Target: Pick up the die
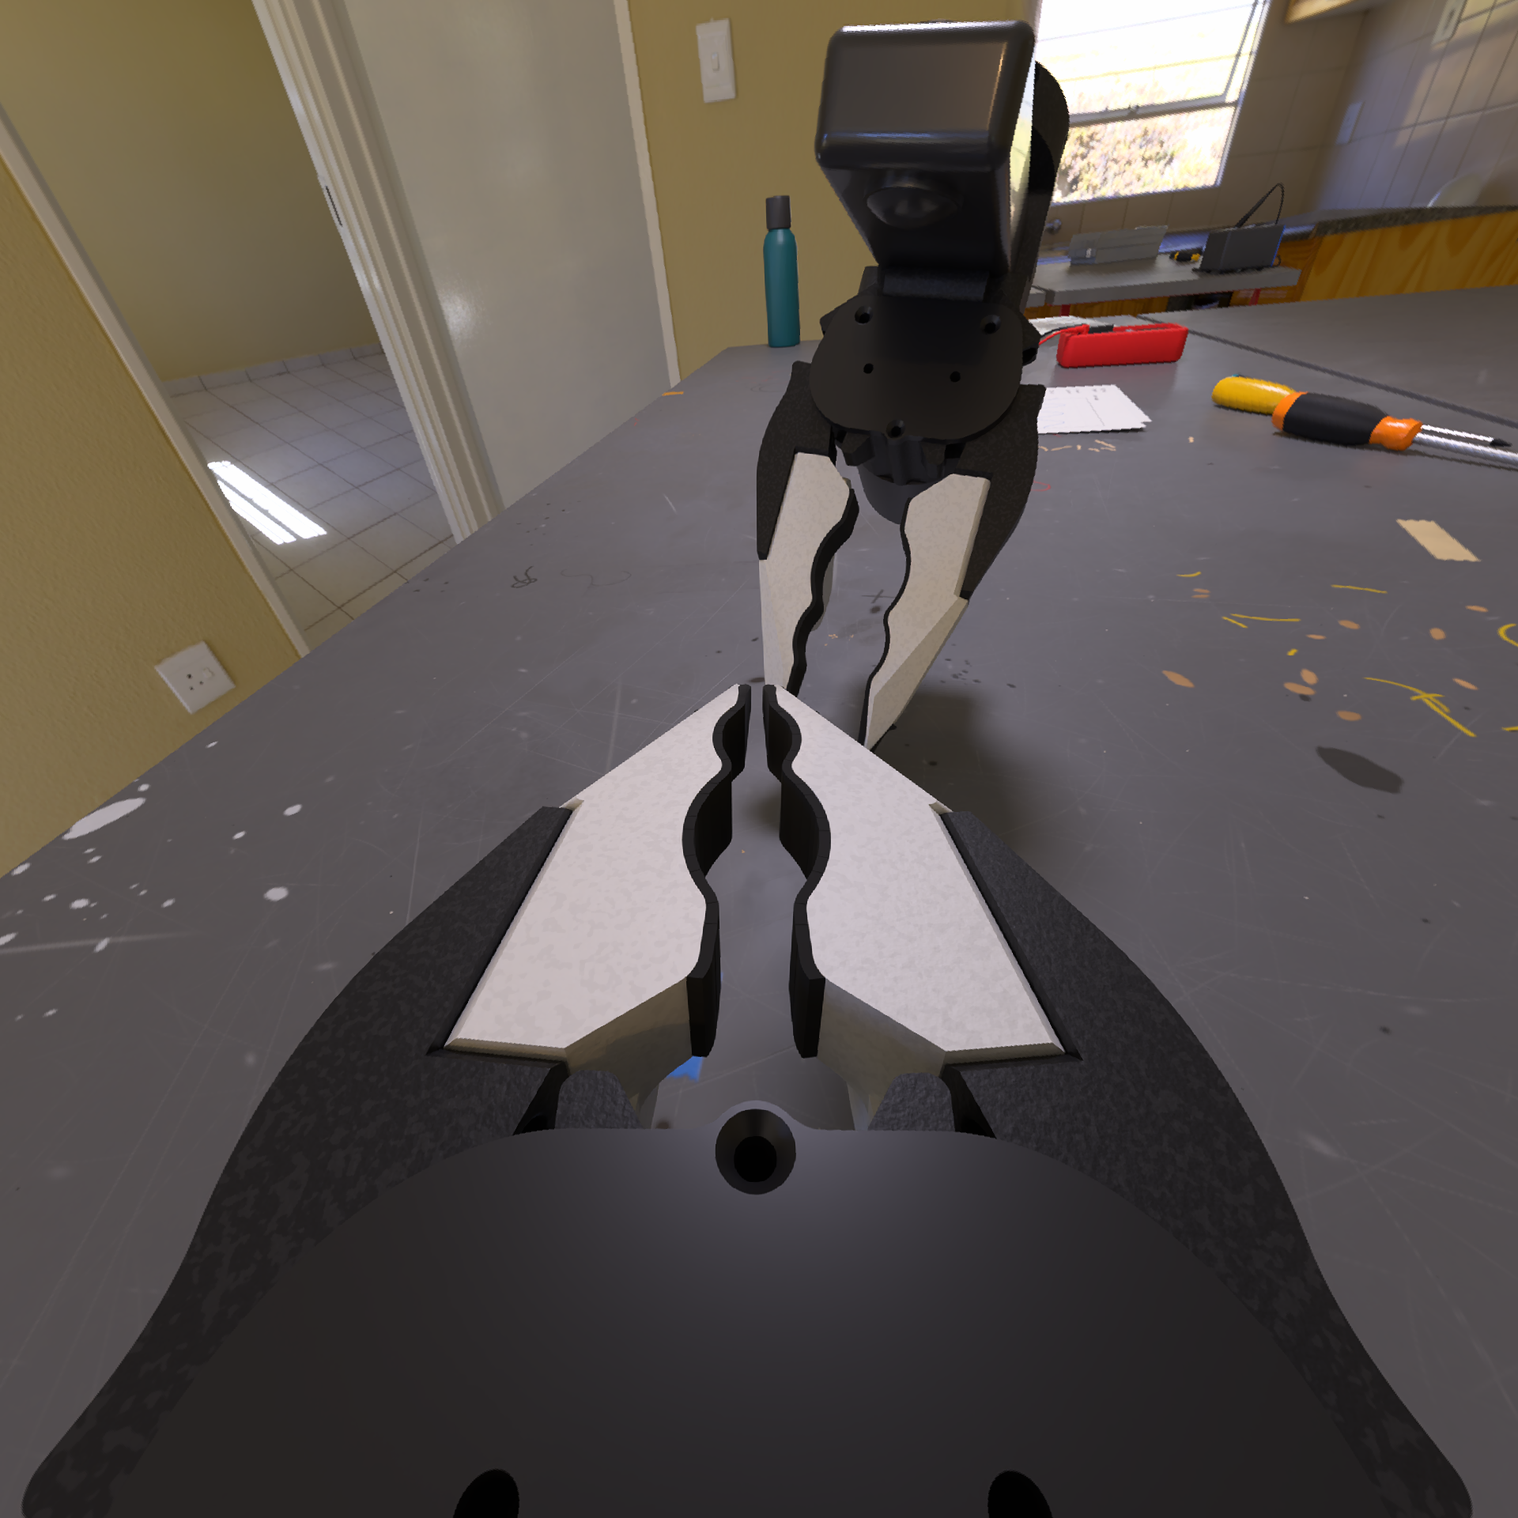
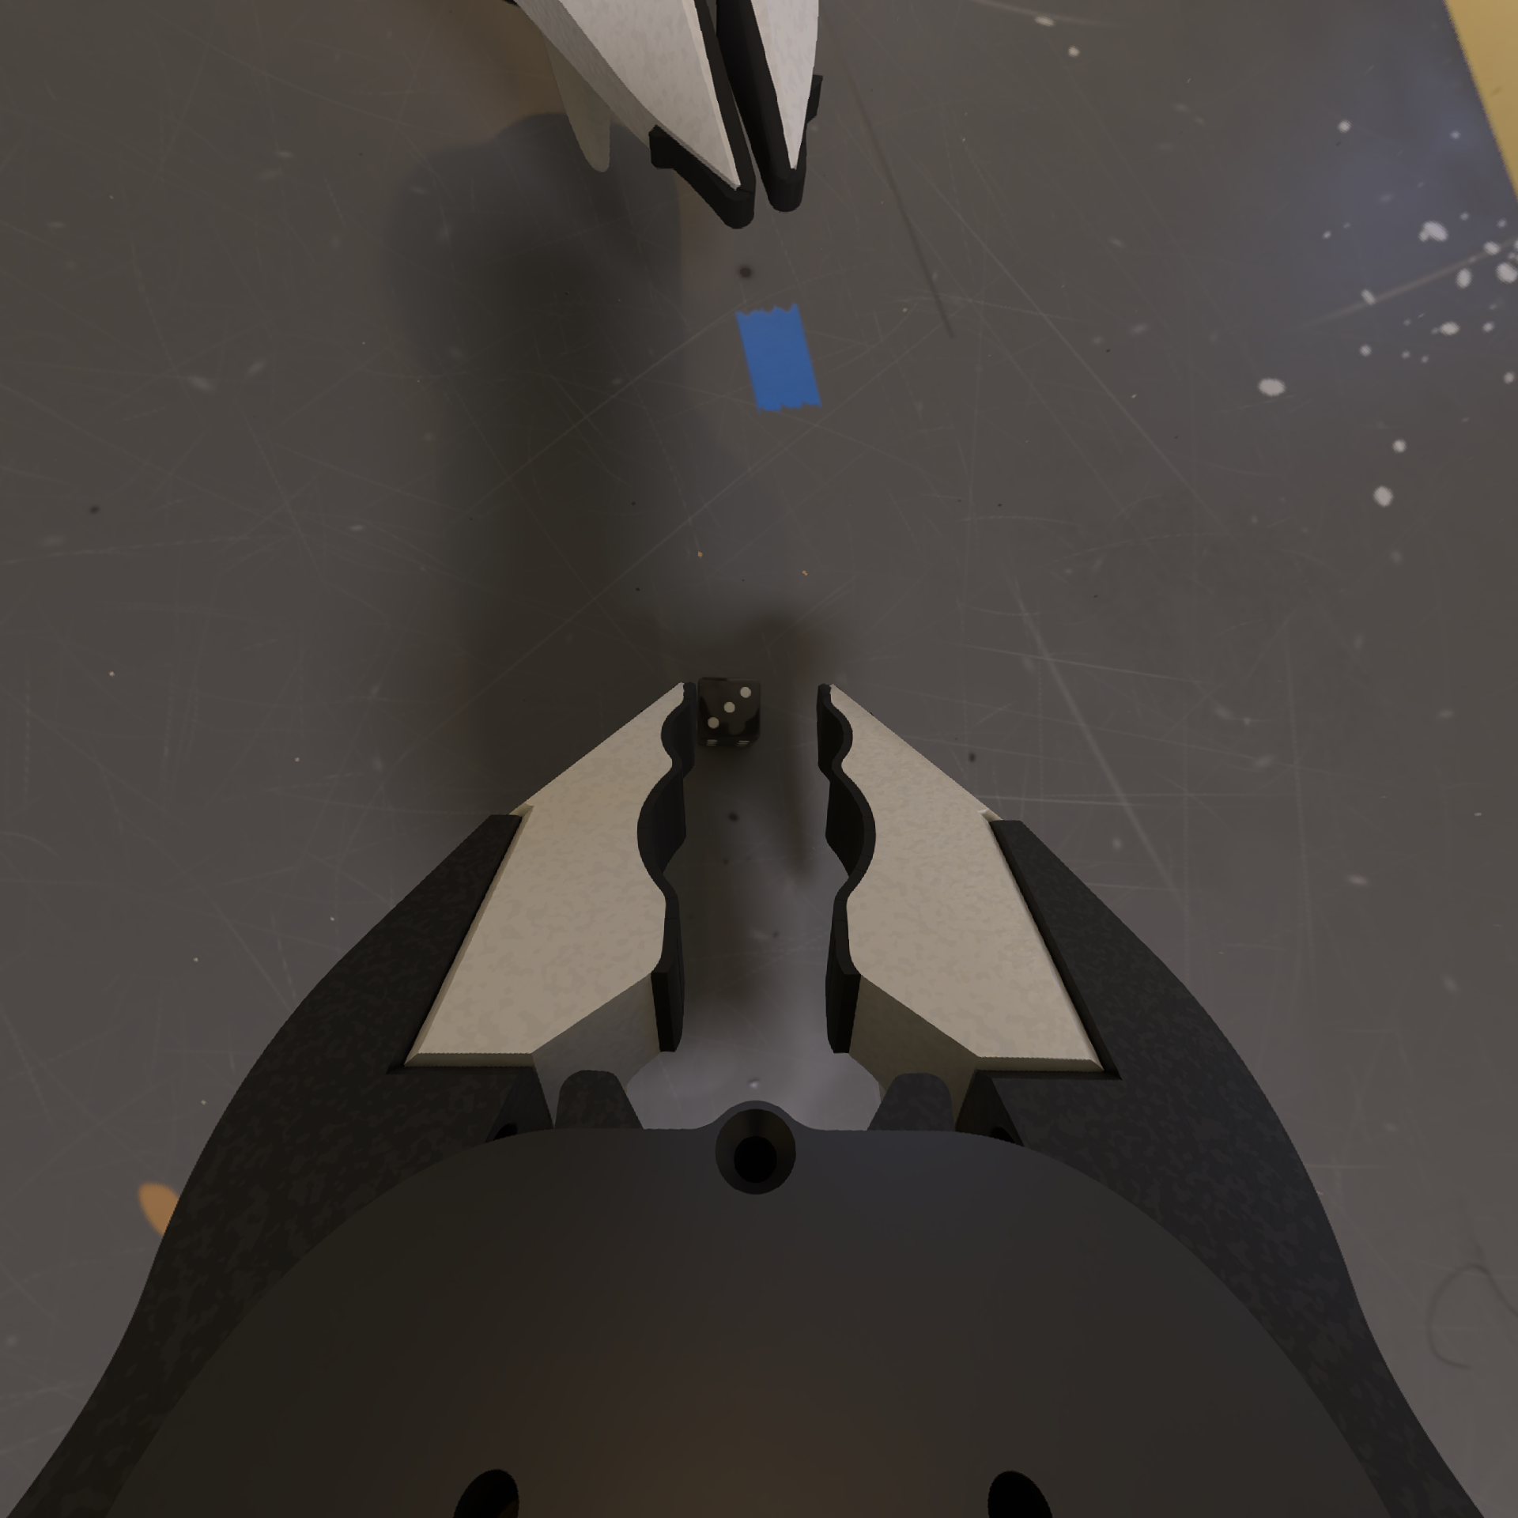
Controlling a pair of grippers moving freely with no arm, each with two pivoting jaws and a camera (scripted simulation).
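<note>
The right gripper [image 2: 754,698] points straight down at the grey, scratched counter [image 2: 1150,657]; its fingers [image 2: 575,887] are spread, with a clear gap between the tips. The die [image 2: 729,711], small and black with white pips, lies on the counter between those tips; it sits hard against the left-hand tip as the right wrist view shows it, touching or all but touching, while the other tip stands apart from it with bare counter between. The die's upper face shows three pips in a diagonal; a dark shadow pools just beyond it.

Farther along the counter in the same view lies a strip of blue tape [image 2: 778,359]; beyond that, at the top edge, the left gripper's tips [image 2: 760,177] come into view, close together.

The left gripper [image 1: 756,698] is held low and nearly level over the counter; its fingers [image 1: 608,895] are drawn almost together, only a thin slit left at the tips, and they pinch nothing. Just ahead of it the right gripper stands upright, tips down on or close to the counter; the die is hidden in this view.

Across the counter lie a screwdriver [image 1: 1347,420] with an orange and black handle, a red case [image 1: 1121,343], a sheet of paper [image 1: 1088,408] and a teal bottle [image 1: 781,275] at the far edge.
</note>
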